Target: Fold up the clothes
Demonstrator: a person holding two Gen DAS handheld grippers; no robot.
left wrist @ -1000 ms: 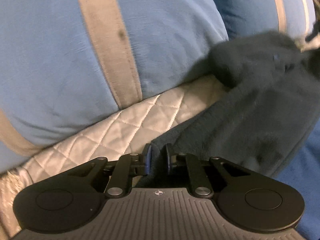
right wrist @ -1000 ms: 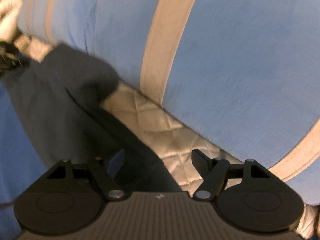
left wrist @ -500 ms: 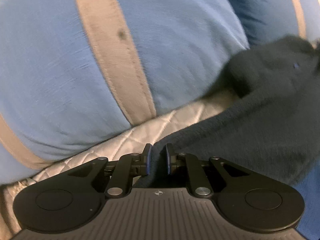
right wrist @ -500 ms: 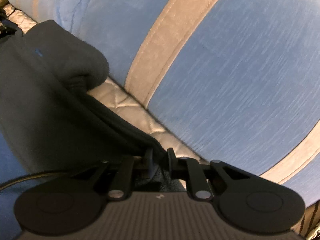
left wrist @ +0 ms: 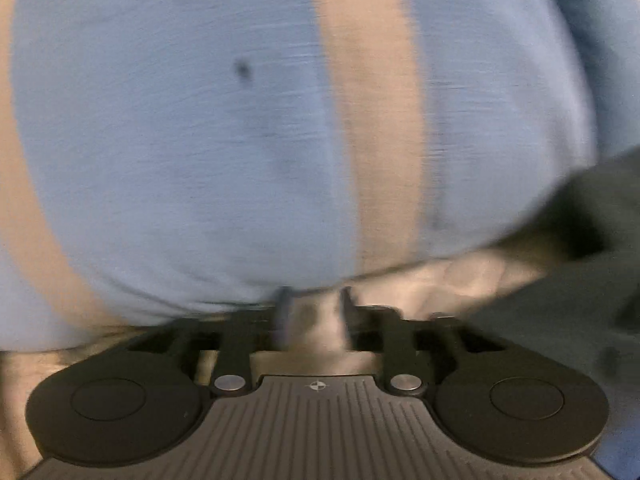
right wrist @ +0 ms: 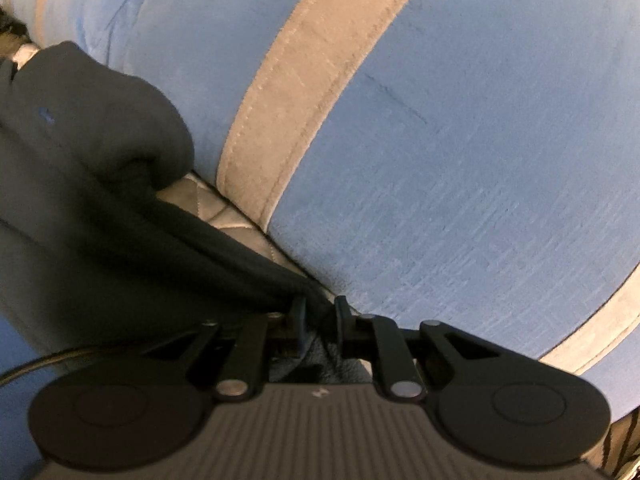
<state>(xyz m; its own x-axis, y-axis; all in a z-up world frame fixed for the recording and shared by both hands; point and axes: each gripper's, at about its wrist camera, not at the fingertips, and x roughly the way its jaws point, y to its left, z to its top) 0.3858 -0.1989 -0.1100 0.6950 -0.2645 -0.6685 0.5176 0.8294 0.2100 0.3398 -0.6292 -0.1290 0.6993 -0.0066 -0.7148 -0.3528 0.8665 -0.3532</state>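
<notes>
R gripper (right wrist: 319, 314) clamped on dark garment (right wrist: 80, 200) edge, by blue cushion (right wrist: 460, 160). L gripper (left wrist: 314, 312) blurred, narrow gap, nothing between fingers; quilted cover (left wrist: 460, 280) below.

Both tools match: the left gripper (left wrist: 314, 300) and the right gripper (right wrist: 319, 310) each have a grey ribbed body with a small cross mark, two round black discs, black linkage arms on silver pivot screws, and slim dark fingers. A thin black cable (right wrist: 48, 362) trails off the right one.
</notes>
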